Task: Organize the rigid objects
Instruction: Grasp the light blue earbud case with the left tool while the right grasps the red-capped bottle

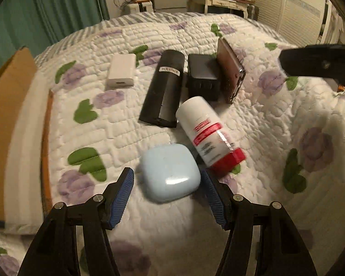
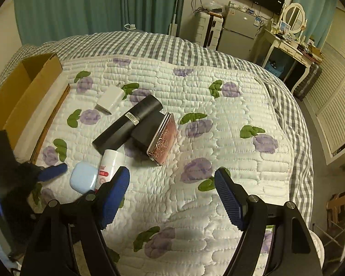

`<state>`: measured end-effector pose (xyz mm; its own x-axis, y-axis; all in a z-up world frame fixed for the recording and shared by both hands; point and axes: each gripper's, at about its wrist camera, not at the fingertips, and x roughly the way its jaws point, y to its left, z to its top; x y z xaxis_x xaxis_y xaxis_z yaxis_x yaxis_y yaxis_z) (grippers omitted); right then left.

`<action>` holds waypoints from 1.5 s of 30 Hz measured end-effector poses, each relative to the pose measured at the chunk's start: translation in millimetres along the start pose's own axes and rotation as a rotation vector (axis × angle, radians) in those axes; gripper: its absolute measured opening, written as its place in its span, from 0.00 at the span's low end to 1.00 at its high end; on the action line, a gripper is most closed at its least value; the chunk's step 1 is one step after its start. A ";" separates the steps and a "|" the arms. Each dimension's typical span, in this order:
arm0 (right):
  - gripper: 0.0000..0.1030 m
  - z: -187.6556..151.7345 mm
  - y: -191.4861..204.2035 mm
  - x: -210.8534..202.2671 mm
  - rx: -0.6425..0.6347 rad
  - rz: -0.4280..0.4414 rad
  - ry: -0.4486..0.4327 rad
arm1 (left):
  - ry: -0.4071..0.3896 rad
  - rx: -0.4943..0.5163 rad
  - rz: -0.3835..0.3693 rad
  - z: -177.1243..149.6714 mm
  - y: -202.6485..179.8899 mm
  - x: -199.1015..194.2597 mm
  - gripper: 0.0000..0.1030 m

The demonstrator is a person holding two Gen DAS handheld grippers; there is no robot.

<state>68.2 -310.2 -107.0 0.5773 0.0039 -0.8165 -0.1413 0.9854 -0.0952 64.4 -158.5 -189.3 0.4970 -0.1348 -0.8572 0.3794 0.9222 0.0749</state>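
A pale blue rounded case (image 1: 170,172) lies on the quilt between the open fingers of my left gripper (image 1: 170,184), not gripped; it also shows in the right wrist view (image 2: 83,179). A white bottle with a red cap (image 1: 209,133) lies beside it. Behind are a black tube (image 1: 164,87), a black box (image 1: 203,78), a brown case on edge (image 1: 230,69) and a white charger (image 1: 122,71). My right gripper (image 2: 172,184) is open and empty above the quilt, right of the objects.
An open cardboard box (image 2: 23,96) stands at the bed's left edge. The flowered quilt (image 2: 218,138) covers the bed. A fridge, dresser and mirror stand beyond the far end. The bed drops off at right.
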 end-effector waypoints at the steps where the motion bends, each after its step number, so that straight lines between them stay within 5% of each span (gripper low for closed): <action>1: 0.74 0.0 -0.1 0.4 0.001 -0.001 0.001 | -0.001 0.005 0.000 0.4 -0.3 4.6 0.62; 5: 0.74 -0.3 0.8 5.3 0.000 -0.008 0.016 | -0.031 0.011 -0.025 3.9 1.6 8.3 0.54; 14: 0.74 -2.4 13.2 15.1 -0.024 0.019 0.031 | -0.162 -0.056 0.037 14.5 37.8 -36.5 0.54; 25: 0.73 -9.1 48.7 48.6 -0.057 0.145 0.132 | -0.179 -0.065 0.066 11.0 53.6 -42.3 0.54; 39: 0.38 -5.6 77.1 94.8 -0.115 0.151 0.228 | -0.160 -0.067 0.067 7.1 52.9 -37.4 0.54; 45: 0.37 -6.8 76.2 87.3 -0.118 0.152 0.205 | -0.164 -0.066 0.067 9.1 50.6 -41.8 0.54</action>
<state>102.3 -235.9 -189.4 0.3692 0.1043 -0.9235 -0.3135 0.9494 -0.0182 69.9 -109.4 -145.0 0.6420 -0.1244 -0.7566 0.2915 0.9523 0.0908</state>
